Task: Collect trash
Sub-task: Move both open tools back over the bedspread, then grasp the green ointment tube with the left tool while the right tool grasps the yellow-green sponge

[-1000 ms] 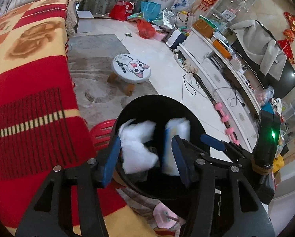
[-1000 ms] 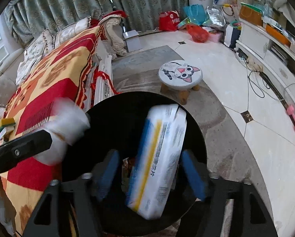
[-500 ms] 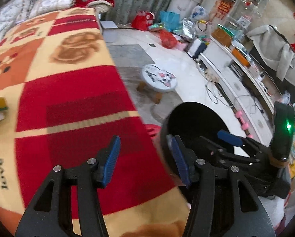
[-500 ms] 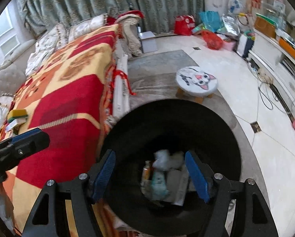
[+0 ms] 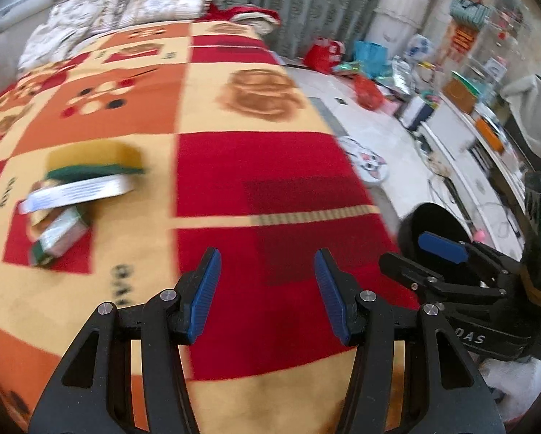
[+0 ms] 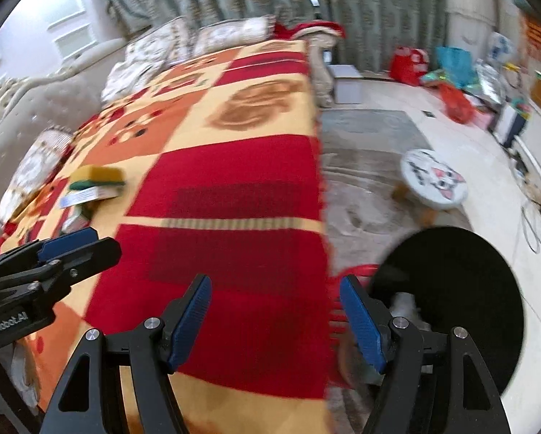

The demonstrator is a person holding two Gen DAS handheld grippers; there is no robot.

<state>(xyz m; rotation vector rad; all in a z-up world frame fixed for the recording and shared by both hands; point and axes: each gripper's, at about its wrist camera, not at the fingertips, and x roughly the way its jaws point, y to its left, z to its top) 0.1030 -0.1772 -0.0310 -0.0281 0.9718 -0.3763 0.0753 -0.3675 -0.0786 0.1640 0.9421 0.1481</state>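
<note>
Trash (image 5: 71, 195) lies on the blanket (image 5: 270, 188), long axes running left-right.

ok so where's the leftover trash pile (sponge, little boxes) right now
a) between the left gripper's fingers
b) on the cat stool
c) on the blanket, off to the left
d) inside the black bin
c: the sponge and small boxes lie on the blanket, left of both open grippers.

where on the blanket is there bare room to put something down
Free: the red squares of the blanket, between the trash pile on the left and the bed edge by the black bin. Crowded: the left side, where sponge and boxes overlap.
</note>
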